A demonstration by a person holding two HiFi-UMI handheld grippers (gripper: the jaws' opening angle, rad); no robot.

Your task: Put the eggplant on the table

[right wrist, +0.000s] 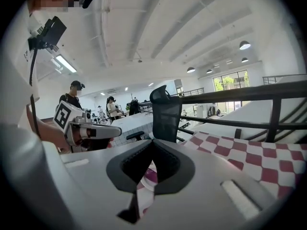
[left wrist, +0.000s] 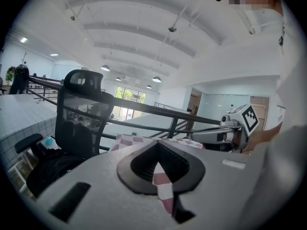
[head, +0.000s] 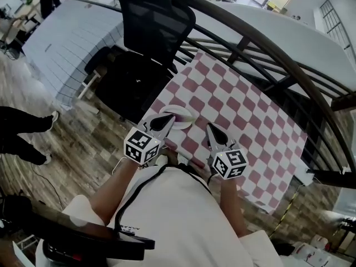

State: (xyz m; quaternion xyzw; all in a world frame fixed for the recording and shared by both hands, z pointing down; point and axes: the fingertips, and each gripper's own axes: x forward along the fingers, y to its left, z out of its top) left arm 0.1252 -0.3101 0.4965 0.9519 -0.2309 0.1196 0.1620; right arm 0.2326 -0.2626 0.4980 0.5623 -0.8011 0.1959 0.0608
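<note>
Jaws clench empty on our left grey gripper (head: 168, 118) and right grey gripper (head: 210, 128); purple eggplant (right wrist: 150, 175) barely shows on the white round plate (head: 187, 115), and we cannot tell its long axis.

Black chair (head: 158, 21), dark railing (left wrist: 166, 111)
</note>
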